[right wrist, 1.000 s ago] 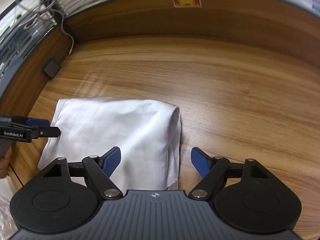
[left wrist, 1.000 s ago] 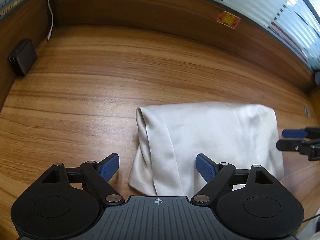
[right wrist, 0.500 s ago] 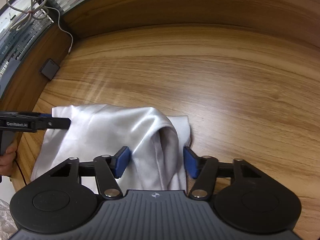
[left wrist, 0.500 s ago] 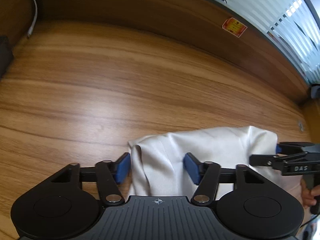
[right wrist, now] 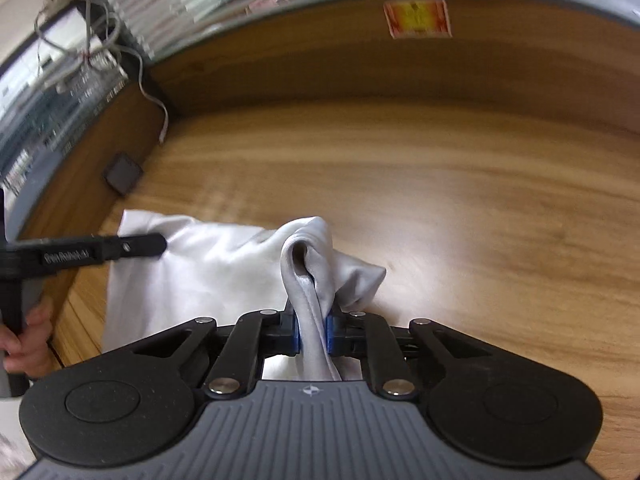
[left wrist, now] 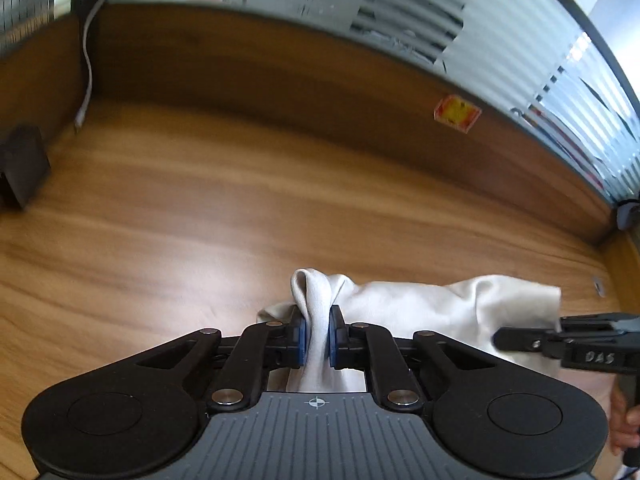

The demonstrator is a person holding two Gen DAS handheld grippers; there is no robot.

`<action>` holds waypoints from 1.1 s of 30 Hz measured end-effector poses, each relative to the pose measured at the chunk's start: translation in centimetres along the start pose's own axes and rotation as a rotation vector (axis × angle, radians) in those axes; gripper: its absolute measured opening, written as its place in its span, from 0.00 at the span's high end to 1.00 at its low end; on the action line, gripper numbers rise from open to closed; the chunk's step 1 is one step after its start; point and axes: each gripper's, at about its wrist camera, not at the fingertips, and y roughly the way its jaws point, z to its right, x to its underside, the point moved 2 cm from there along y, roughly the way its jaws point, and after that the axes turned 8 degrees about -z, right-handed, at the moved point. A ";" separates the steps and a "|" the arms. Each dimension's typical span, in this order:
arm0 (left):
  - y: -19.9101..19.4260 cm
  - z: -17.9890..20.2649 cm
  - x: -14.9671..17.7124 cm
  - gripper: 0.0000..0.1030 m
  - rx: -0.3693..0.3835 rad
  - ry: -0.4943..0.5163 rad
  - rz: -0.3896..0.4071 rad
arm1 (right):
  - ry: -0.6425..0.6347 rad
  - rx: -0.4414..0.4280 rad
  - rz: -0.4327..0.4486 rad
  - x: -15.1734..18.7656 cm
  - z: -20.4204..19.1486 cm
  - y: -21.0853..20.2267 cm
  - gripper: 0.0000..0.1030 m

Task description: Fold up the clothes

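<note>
Cloth (left wrist: 420, 308) stretches sideways between left gripper (left wrist: 317, 338) and right gripper (right wrist: 313, 330).

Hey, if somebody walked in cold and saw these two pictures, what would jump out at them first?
Most striking is the white garment bunched on the wooden table, pinched at both near corners. The left gripper is shut on a raised fold at its left end, and the right gripper clamps a similar peak at the right end. After that, the orange sticker on the brown back panel stands out.
</note>
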 end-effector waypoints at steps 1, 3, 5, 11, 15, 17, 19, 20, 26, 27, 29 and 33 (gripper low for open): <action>-0.3 -0.3 -0.4 0.88 -0.010 0.007 0.012 | -0.007 -0.002 0.011 -0.6 -0.6 0.1 0.88; -0.8 -1.2 -1.3 0.88 -0.028 0.010 0.032 | -0.020 -0.007 0.032 -1.9 -1.8 0.3 0.88; -1.3 -2.1 -2.2 0.88 -0.046 0.014 0.052 | -0.037 -0.009 0.049 -3.5 -2.7 0.9 0.88; -2.2 -5.8 -6.4 0.88 -0.114 -0.001 0.117 | -0.065 -0.027 0.090 -9.7 -4.5 3.5 0.88; -1.9 -7.4 -9.8 0.88 -0.164 0.026 0.155 | -0.081 -0.027 0.112 -13.5 -5.7 6.0 0.88; -1.4 -7.9 -11.3 0.88 -0.183 0.040 0.171 | -0.069 -0.025 0.123 -15.1 -5.9 7.2 0.88; -1.0 -8.5 -12.7 0.88 -0.196 0.055 0.188 | -0.056 -0.022 0.133 -16.6 -5.9 8.2 0.88; -0.8 -8.6 -13.3 0.88 -0.200 0.065 0.197 | -0.048 -0.019 0.138 -17.2 -5.9 8.7 0.88; 1.4 -8.7 -16.7 0.88 -0.212 0.101 0.203 | 0.002 0.011 0.162 -20.1 -5.2 11.2 0.88; 1.9 -8.6 -17.0 0.88 -0.215 0.111 0.198 | 0.008 0.016 0.159 -20.4 -4.9 11.6 0.88; 2.6 -8.5 -17.4 0.86 -0.223 0.128 0.187 | 0.017 0.028 0.146 -20.9 -4.4 12.4 0.88; 3.4 -8.8 -17.2 0.71 -0.251 0.140 0.169 | 0.036 0.049 0.105 -21.5 -3.4 13.8 0.77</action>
